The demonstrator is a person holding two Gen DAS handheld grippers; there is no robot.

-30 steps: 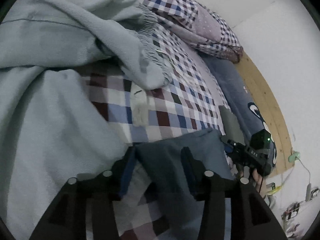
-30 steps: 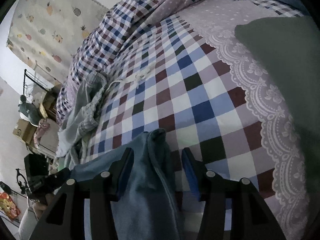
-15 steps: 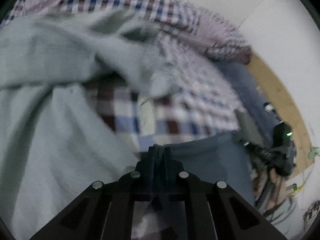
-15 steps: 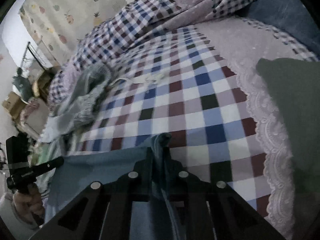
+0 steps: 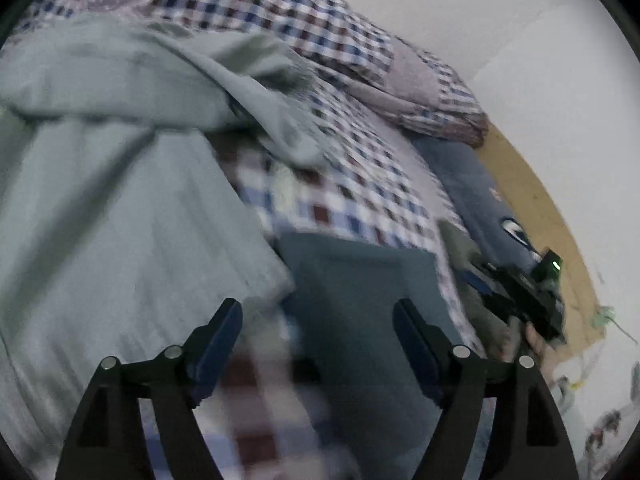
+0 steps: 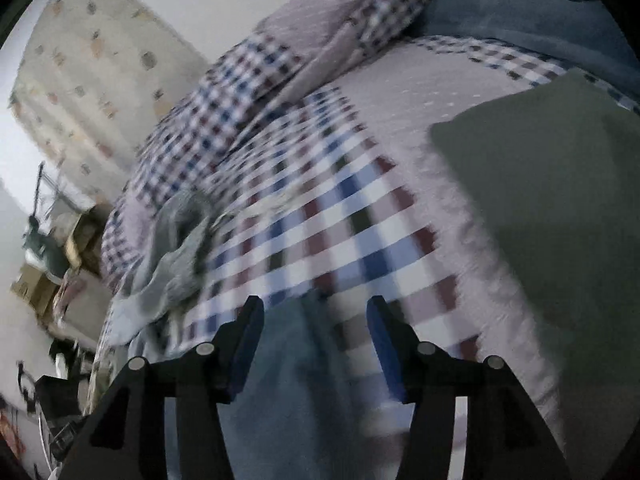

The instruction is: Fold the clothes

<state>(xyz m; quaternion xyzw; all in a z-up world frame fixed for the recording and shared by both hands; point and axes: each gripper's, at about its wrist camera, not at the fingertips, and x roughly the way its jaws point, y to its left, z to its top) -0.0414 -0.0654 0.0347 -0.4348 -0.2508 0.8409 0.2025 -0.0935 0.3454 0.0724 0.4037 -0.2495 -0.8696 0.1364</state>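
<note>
Both claws released: blue garment (image 5: 360,300) flat beneath the left claw (image 5: 318,334), its edge under the right claw (image 6: 315,334).

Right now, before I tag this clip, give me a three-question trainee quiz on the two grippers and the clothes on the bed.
1. True or false: the left gripper is shut on the blue garment.
2. What lies to the right of the right gripper? A) a folded green garment B) a shoe C) a book
3. Fill in: the pale grey-green garment lies on a ____-patterned bedsheet.

Key: 1 false, its fingers stand apart with the cloth lying flat; 2 A; 3 checked.
</note>
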